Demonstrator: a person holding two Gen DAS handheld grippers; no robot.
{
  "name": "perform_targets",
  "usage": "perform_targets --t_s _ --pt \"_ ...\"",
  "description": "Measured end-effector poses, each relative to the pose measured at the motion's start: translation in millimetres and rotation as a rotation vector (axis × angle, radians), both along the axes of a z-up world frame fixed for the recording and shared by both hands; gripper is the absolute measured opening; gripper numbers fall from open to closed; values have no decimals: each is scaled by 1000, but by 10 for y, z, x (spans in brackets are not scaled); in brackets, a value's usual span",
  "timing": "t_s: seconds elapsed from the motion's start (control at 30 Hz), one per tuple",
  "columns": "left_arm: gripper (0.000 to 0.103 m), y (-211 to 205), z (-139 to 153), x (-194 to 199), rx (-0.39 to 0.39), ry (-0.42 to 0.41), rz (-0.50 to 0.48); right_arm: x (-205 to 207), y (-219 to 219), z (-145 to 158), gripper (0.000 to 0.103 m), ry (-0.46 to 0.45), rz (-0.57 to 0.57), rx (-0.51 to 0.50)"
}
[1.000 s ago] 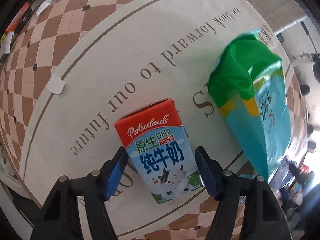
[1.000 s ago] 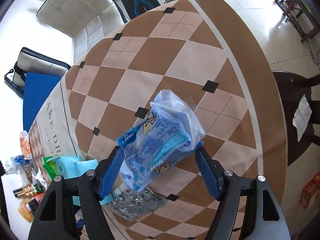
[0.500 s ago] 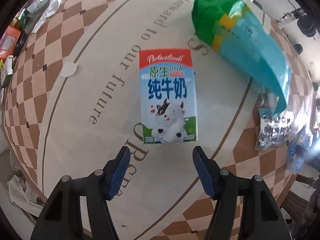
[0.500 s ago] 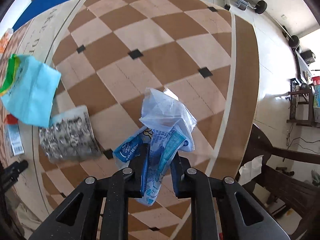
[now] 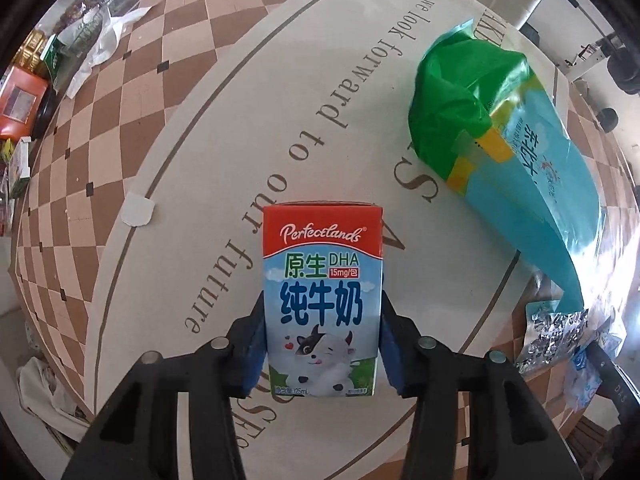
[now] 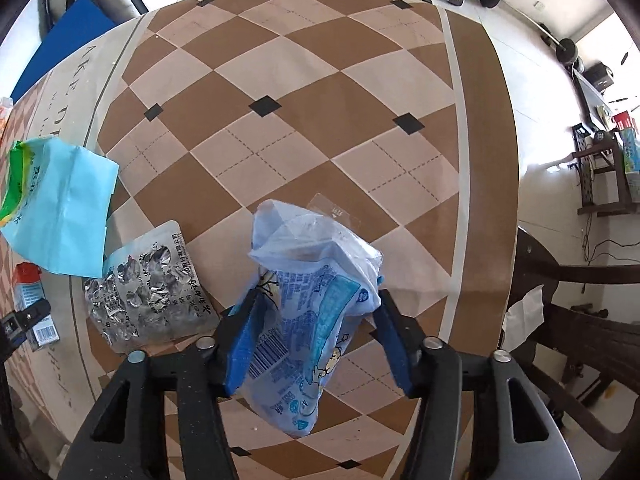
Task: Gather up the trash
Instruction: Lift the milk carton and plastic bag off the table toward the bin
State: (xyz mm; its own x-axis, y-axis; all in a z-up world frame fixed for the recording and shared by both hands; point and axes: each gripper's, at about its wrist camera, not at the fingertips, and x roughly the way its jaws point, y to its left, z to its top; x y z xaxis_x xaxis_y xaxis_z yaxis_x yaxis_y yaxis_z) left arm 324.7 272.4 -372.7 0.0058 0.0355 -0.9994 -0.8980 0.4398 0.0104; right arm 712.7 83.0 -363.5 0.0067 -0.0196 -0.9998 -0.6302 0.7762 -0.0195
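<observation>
Your left gripper is clamped on the milk carton, pads flat on both side faces; lift straight without squeezing harder. Your right gripper brackets the blue plastic wrapper, but contact looks partial, so I cannot tell whether it grips. The carton stands between the fingers, above the tablecloth.

A smooth printed cardboard milk carton is seen; glossy plastic film forms the teal bag; crinkled shiny foil forms the pouch.
</observation>
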Motion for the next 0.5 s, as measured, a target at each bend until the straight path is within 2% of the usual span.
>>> perform_targets --t_s 0.07,0.1,0.37,0.5 --pt "45 -26 91 58 19 7 -28 -53 0 2 14 3 7 8" --pt "45 -67 133 37 31 9 -39 -78 -11 13 10 0 5 13" --pt "45 -638 559 -327 72 -32 -68 -312 -287 283 7 1 -11 101" --pt "45 -1191 817 -593 88 -80 -84 -587 -529 517 7 16 3 163"
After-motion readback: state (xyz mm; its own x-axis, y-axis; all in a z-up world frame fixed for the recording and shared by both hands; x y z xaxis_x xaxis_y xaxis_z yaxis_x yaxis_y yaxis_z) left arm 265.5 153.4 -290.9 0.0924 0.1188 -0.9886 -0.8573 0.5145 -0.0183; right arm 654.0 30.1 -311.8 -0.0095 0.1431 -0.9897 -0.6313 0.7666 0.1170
